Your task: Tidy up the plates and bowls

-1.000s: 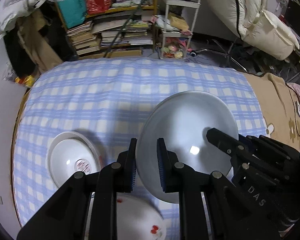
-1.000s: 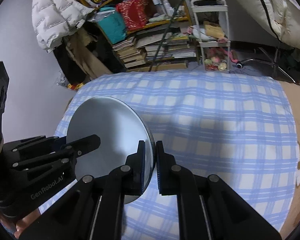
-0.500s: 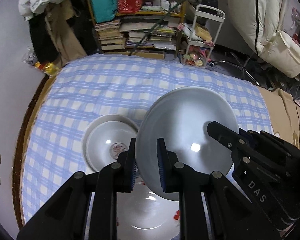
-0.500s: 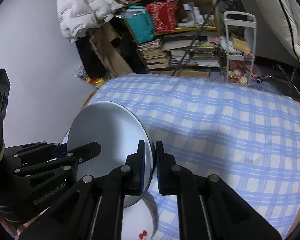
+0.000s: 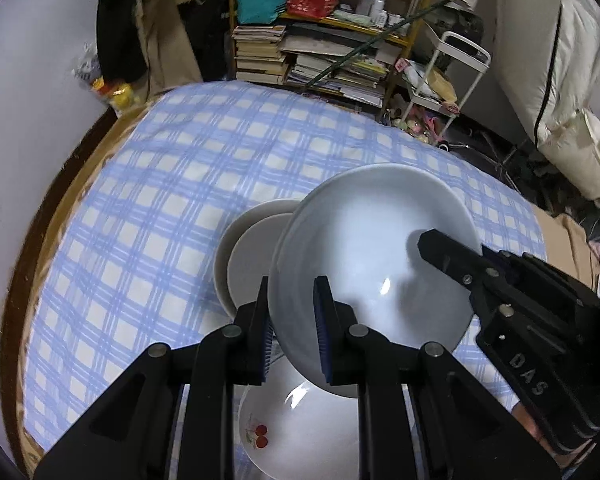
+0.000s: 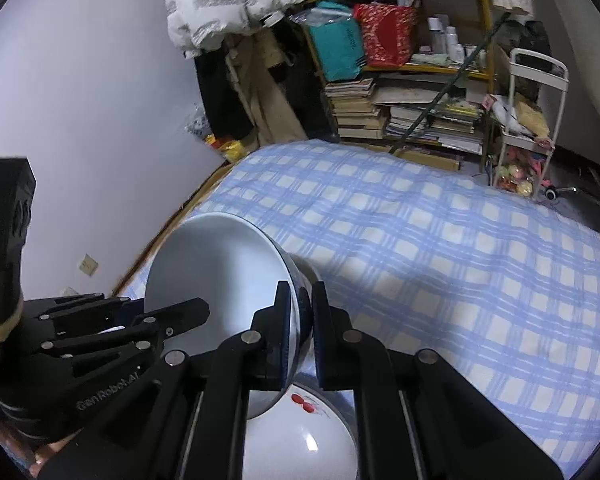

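A large pale bowl (image 5: 376, 264) hangs tilted above the checked table (image 5: 172, 200), held by both grippers. My left gripper (image 5: 294, 328) is shut on its near rim. My right gripper (image 6: 302, 320) is shut on the opposite rim of the same bowl (image 6: 220, 272). In the left wrist view the right gripper (image 5: 452, 256) reaches in from the right. In the right wrist view the left gripper (image 6: 168, 316) comes in from the left. A smaller white bowl (image 5: 252, 256) sits on the cloth, partly hidden behind the held one. A white dish with a cherry print (image 5: 296, 420) lies below it.
The table's wooden edge (image 5: 28, 280) runs close to the wall on the left. Beyond the far end stand a shelf with stacked books (image 5: 328, 64) and a white trolley (image 5: 440, 80). A cream padded cover (image 5: 572, 128) hangs at the right.
Both grippers carried the large bowl leftward across the table. The small bowl, once well to its left, is now partly behind it, and the cherry dish lies beneath it.
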The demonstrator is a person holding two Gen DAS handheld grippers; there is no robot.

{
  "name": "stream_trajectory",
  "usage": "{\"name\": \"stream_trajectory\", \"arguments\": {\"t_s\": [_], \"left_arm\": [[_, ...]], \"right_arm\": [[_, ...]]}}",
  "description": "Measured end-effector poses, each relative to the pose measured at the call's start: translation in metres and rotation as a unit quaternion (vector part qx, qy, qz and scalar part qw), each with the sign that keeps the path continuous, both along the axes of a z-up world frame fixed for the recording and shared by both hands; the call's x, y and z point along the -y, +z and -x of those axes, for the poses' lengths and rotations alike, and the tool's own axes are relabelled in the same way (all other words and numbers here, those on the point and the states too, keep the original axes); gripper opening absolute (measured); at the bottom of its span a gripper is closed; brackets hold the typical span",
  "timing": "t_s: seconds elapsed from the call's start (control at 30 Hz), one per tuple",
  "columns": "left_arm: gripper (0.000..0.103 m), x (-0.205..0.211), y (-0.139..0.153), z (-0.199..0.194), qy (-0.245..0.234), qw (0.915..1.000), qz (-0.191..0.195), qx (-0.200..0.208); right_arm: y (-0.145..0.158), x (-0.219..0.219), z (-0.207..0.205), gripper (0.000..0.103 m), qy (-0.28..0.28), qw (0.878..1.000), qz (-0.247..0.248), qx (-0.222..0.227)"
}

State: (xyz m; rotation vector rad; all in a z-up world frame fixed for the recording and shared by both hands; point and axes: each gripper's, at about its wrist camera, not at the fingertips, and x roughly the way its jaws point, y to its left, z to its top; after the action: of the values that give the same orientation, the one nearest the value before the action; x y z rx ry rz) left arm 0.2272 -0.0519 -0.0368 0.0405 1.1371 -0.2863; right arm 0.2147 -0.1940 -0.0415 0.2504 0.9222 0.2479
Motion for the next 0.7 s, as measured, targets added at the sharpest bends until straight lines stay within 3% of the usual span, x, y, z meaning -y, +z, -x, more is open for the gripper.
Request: {"name": "stream_trajectory", "arguments": {"t_s": [0.27, 0.7], "left_arm": [[0.018, -0.021, -0.023, -0.011, 0.02, 0.9997, 0.015, 0.001], [0.018, -0.028, -0.057, -0.03, 0.026, 0.9996, -0.011, -0.008]], "right_arm": [[-0.031, -0.021, -0.014, 0.011, 0.026, 0.999, 0.012, -0.019], [-0.066, -0.036, -0.034, 0.011, 0.043, 0.998, 0.018, -0.035]]}}
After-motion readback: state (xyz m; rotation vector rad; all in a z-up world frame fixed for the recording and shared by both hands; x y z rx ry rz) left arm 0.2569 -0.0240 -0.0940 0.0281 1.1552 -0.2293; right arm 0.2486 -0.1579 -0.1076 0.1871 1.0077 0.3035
